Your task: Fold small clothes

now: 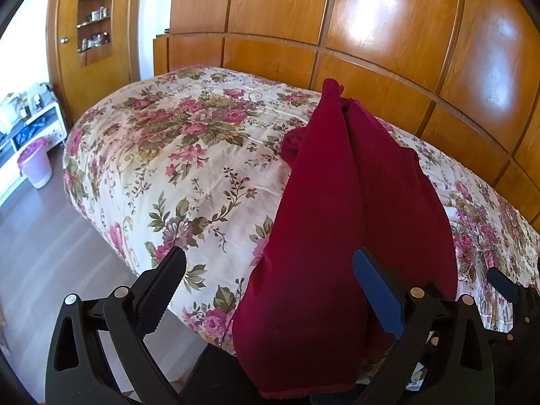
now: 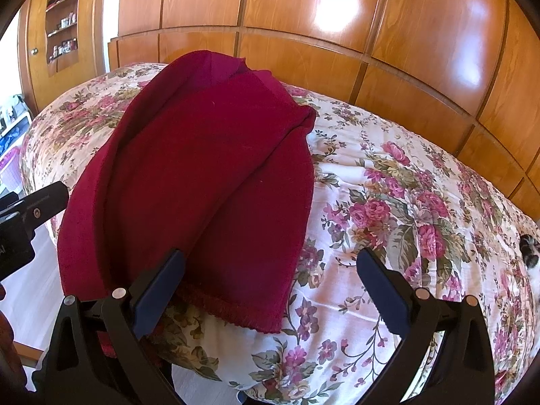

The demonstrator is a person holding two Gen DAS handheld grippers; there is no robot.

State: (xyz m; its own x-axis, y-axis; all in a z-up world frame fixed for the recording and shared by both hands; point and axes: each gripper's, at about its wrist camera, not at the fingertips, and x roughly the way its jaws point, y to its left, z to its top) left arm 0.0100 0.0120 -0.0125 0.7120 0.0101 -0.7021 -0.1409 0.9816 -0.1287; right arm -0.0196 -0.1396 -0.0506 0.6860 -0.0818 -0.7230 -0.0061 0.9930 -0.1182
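A dark red garment (image 1: 324, 222) lies folded lengthways on the floral bedspread (image 1: 189, 155), its near end drooping over the bed's front edge. My left gripper (image 1: 270, 287) is open, its fingers wide apart on either side of the garment's near end, not clamped on it. In the right wrist view the same garment (image 2: 209, 182) lies left of centre with its fringed hem (image 2: 236, 317) nearest me. My right gripper (image 2: 270, 287) is open too; its left finger (image 2: 162, 290) overlaps the hem and the right finger hovers over bare bedspread (image 2: 388, 202).
Glossy wooden wardrobe panels (image 1: 388, 33) run behind the bed. A shelf niche (image 1: 96, 17) with small items, a white cabinet (image 1: 30, 118) and a pink bin (image 1: 35, 162) stand at the left on the wooden floor. Something furry, black and white (image 2: 528, 249), lies at the bed's right edge.
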